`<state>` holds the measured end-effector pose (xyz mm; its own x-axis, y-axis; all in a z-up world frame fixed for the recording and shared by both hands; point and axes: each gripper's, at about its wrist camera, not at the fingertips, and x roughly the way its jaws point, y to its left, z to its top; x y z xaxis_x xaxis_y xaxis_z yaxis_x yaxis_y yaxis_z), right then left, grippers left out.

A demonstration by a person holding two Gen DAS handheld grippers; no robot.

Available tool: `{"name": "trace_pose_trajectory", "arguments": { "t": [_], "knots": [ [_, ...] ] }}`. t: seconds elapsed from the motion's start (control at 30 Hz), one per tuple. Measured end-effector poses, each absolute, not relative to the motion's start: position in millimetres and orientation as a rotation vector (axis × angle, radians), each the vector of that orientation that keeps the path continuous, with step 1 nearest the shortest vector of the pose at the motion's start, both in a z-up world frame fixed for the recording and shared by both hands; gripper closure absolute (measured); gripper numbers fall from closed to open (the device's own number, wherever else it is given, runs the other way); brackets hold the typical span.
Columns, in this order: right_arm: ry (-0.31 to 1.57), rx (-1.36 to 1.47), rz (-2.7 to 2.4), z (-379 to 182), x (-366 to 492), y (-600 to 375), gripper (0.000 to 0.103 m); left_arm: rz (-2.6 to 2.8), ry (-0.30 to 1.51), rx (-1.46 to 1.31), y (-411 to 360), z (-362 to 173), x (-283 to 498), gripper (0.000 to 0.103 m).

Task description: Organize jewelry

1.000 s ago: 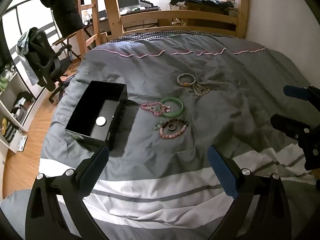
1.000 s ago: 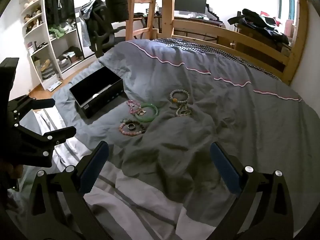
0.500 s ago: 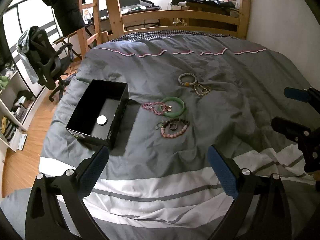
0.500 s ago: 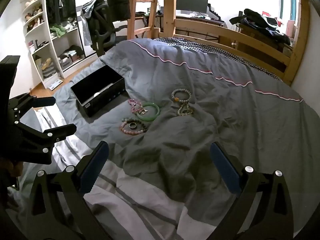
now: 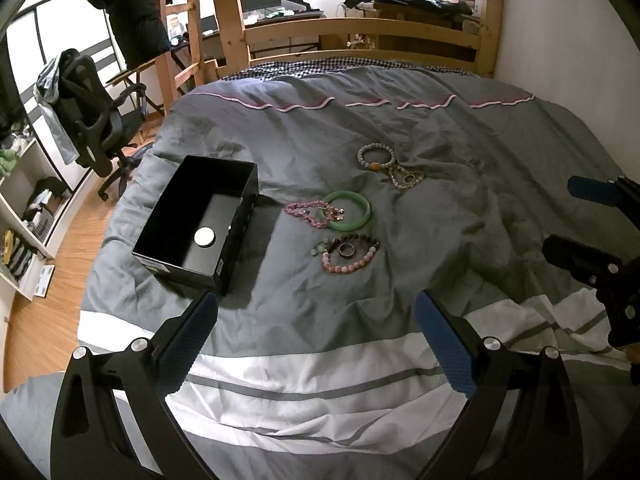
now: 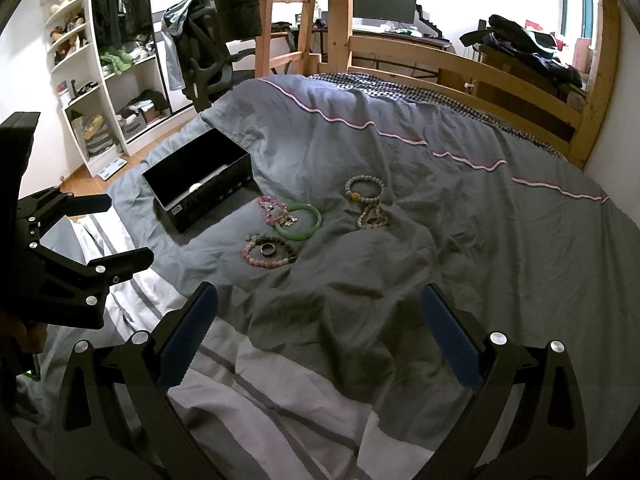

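Note:
An open black box [image 5: 200, 220] [image 6: 200, 192] lies on the grey duvet, with a small white disc [image 5: 204, 236] inside. To its right lie a green bangle [image 5: 350, 216] [image 6: 302, 222], a pink chain bracelet [image 5: 306, 211], a pink bead bracelet [image 5: 348, 260] [image 6: 266, 254] around a dark ring [image 5: 346, 251], a grey bead bracelet [image 5: 376, 157] [image 6: 365, 189] and a pale bead piece [image 5: 406, 179] [image 6: 373, 219]. My left gripper [image 5: 316, 340] is open and empty, well short of the jewelry. My right gripper [image 6: 318, 332] is open and empty, also short of it.
The duvet [image 5: 320, 368] has white stripes near me and folds at the right. A wooden bed frame [image 5: 360, 32] stands behind. An office chair [image 5: 92, 120] and white shelves [image 6: 96, 92] stand left of the bed, over a wooden floor [image 5: 52, 288].
Both views have shifted slightly; the jewelry and box sit a little higher and further right in the frames. Both grippers stay open and nothing on the bed has moved.

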<state>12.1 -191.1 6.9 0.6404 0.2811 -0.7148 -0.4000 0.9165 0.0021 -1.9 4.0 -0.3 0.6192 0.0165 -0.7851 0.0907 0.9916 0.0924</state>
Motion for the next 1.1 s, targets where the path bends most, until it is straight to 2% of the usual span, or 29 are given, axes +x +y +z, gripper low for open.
{"name": "trace_pose_trajectory", "arguments": {
  "t": [1.1],
  "knots": [
    [0.800, -0.135, 0.423, 6.4, 10.4, -188.5, 0.003, 0.005, 0.912, 0.126, 3.4, 2.5, -4.0, 0.006]
  ]
}}
